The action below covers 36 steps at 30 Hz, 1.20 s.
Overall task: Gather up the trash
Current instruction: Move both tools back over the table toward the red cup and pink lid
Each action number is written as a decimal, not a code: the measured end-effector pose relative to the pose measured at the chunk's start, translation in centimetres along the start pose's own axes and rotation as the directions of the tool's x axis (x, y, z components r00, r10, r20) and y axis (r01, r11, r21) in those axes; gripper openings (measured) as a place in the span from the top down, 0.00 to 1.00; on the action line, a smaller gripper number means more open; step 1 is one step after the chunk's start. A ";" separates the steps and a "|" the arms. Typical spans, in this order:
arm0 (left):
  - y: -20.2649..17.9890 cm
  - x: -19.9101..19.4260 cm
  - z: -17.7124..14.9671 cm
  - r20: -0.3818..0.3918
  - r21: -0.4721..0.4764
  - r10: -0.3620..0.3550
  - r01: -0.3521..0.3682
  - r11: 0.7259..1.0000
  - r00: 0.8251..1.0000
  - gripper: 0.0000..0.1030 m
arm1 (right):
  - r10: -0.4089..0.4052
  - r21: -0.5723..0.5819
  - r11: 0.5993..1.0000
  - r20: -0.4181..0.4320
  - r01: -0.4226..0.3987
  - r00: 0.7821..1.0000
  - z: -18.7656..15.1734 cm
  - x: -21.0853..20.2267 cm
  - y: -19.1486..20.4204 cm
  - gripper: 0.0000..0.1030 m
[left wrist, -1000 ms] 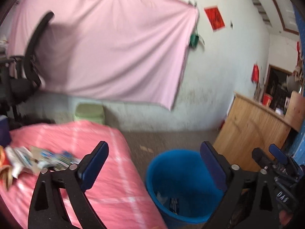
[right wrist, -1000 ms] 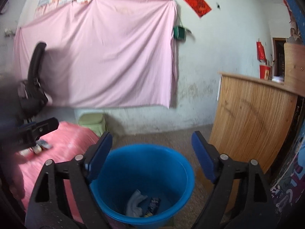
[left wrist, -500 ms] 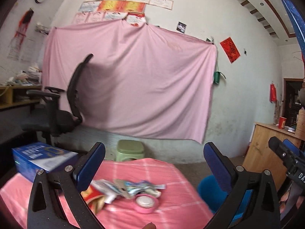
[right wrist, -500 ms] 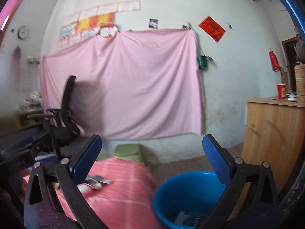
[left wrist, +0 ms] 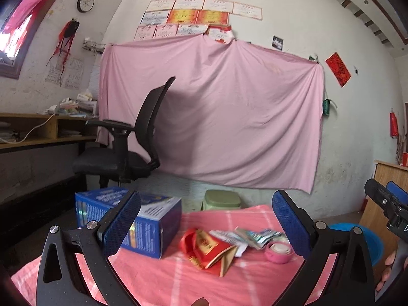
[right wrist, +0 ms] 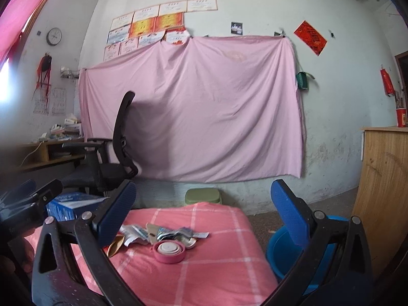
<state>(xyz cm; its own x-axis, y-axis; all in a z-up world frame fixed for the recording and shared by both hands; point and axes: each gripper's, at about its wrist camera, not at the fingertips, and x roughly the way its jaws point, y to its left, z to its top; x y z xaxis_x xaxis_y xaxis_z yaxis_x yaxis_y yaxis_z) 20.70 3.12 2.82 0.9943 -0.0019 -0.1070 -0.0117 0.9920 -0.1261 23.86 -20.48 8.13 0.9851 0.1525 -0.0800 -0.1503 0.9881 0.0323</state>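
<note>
The left tongs (left wrist: 206,219) are built from two black plastic arms with a slightly grainy finish, each pierced near its base by a rounded triangular cut-out. Two round silver screws sit on the top edge of each arm. Each arm ends in a flat, oblong blue pad (left wrist: 122,223) with a fine dotted texture. The right tongs (right wrist: 204,209) have the same make: black arms with triangular holes, paired silver screws, and dotted blue pads (right wrist: 116,214). Seen from the left wrist view, their black housing carries white lettering, too cut off to read.
</note>
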 end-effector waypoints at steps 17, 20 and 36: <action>2.6 6.9 -3.6 -0.391 -0.106 -0.013 -0.031 0.994 0.920 0.03 | -0.018 -0.046 0.999 -0.337 0.003 0.941 -4.9 6.9 2.1 0.00; 2.2 7.7 -4.1 -0.428 -0.110 -0.038 -0.011 0.994 0.903 0.11 | -0.003 -0.042 0.999 -0.399 -0.015 0.917 -5.4 7.9 1.9 0.00; 2.2 12.8 -6.4 -0.586 -0.249 -0.130 -0.025 0.968 0.800 0.50 | 0.050 -0.044 0.994 -0.592 -0.095 0.804 -7.7 11.4 2.9 0.05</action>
<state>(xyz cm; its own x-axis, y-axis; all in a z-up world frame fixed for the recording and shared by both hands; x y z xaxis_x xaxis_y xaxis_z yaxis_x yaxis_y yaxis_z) 32.69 4.44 -5.17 0.7341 -0.2045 -0.6475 -0.0631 0.9289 -0.3650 34.04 -15.71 -0.41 0.7350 0.1842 -0.6526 -0.2468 0.9691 -0.0044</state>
